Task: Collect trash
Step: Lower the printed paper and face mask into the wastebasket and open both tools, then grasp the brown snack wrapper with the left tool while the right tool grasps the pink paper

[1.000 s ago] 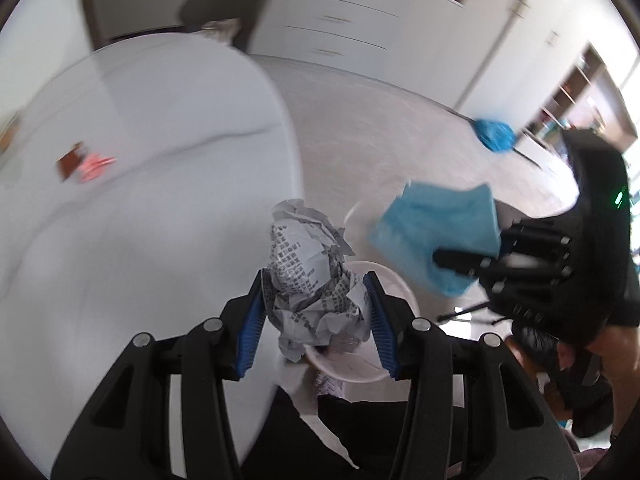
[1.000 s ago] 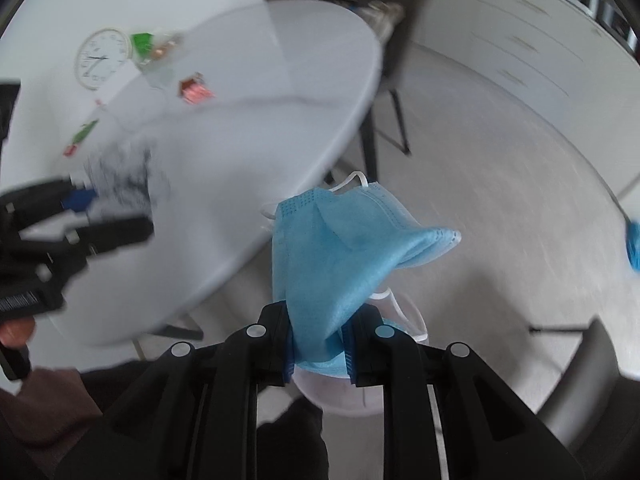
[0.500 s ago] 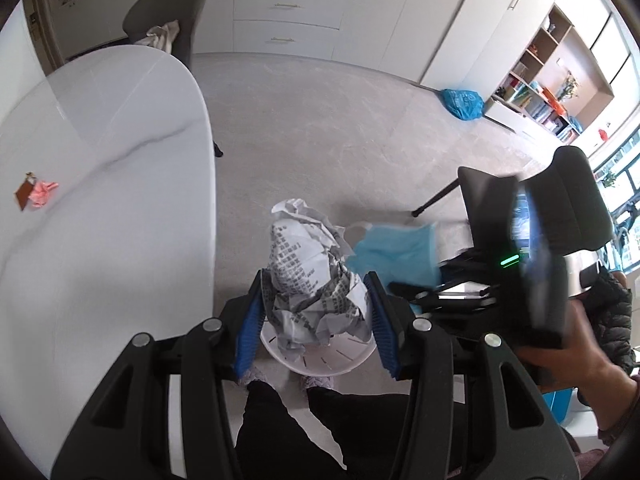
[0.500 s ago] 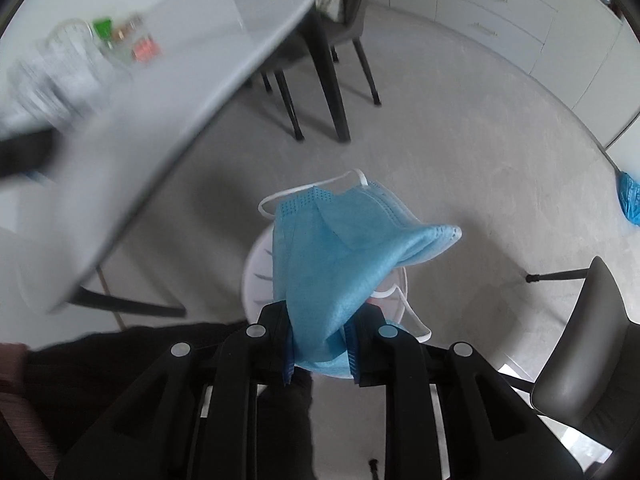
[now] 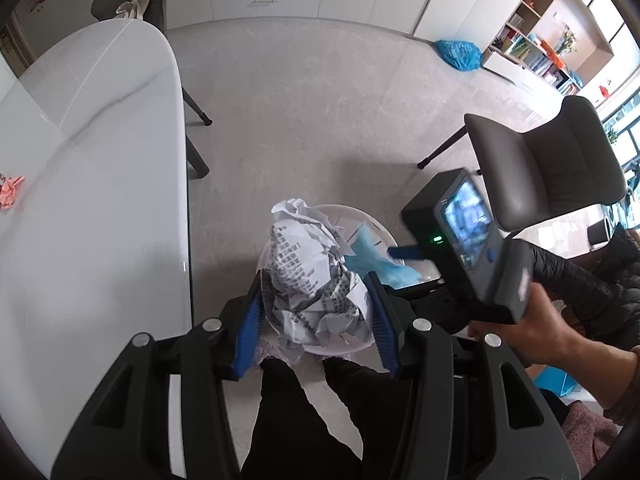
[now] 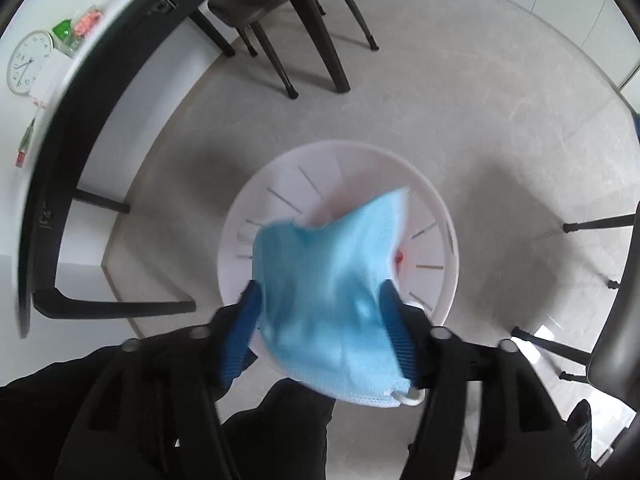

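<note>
My left gripper (image 5: 314,280) is shut on a crumpled ball of printed paper (image 5: 308,264) and points down over a white slotted bin (image 5: 360,216) on the floor. In the right wrist view, my right gripper (image 6: 319,287) hangs right above the same bin (image 6: 448,240), and its jaws are opening. A blue face mask (image 6: 332,280), blurred, sags loose between the spread pads and over the bin's mouth. The left wrist view shows that mask (image 5: 376,264) at the bin's rim, beside the right gripper's body (image 5: 468,248) held in a hand.
A white oval table (image 5: 100,160) with a pink scrap (image 5: 10,192) runs along the left. A grey chair (image 5: 552,164) stands right of the bin. Dark chair legs (image 6: 280,60) and a clock (image 6: 30,62) lie beyond. The person's legs (image 5: 300,400) stand at the bin.
Both grippers have come down over the bin. The right jaws, pinched on the mask before, now stand apart and the mask hangs loose. The left still grips the paper.
</note>
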Available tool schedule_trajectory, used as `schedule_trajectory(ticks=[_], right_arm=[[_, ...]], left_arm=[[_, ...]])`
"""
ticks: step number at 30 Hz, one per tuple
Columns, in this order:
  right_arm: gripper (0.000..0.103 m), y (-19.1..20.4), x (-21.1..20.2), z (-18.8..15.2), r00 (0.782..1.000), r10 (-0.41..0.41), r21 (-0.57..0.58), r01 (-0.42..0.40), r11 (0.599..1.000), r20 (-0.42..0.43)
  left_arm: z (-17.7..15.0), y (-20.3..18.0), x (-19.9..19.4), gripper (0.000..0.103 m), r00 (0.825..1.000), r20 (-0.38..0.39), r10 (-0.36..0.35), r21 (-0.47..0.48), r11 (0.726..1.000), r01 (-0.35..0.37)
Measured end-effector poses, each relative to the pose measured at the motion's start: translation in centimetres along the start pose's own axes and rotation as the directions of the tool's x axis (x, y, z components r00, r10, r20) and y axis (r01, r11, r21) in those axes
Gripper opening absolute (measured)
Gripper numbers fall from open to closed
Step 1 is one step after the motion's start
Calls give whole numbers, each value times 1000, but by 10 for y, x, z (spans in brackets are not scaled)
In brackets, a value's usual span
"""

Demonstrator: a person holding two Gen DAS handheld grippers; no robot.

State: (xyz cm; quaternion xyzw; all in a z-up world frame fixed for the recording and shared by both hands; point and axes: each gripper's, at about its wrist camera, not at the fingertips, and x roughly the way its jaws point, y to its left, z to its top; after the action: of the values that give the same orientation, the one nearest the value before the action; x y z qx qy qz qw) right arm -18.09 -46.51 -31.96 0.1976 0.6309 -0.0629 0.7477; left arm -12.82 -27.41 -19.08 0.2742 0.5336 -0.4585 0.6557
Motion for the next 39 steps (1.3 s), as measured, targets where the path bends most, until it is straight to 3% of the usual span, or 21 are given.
schedule_trajectory(ticks=[4,11,12,14,16,19,30,39], right_arm=[[82,-9,-27,-7,997,-53,1,53,999,53],[88,-35,-83,-20,982,-133,67,124,990,136],[89,-39,-89,-22,979,-144,77,135,988,143],[90,-47,-101,-25,974,-169,94,156,983,152],[90,-52,-113,-29,970,-185,102,170,980,159],[90,-58,-123,-32,966,-197,116,179,977,167],[90,-51,-130,-28,964,-194,114,176,978,183],[90,6,-144,13,959,-148,4,152,988,241]], left_arm=[[4,-3,11,47,1000,-18,-8,21,1000,9],[8,-15,28,50,997,-52,-50,71,996,54],[9,-18,29,53,996,-60,-64,83,994,69],[9,-21,30,76,994,-78,-83,101,991,90],[8,-28,28,91,995,-75,-70,127,989,79],[7,-36,22,95,995,-66,-78,153,984,88],[7,-30,8,95,998,-21,-59,119,991,61],[11,28,-41,95,995,98,-2,-34,999,6]])
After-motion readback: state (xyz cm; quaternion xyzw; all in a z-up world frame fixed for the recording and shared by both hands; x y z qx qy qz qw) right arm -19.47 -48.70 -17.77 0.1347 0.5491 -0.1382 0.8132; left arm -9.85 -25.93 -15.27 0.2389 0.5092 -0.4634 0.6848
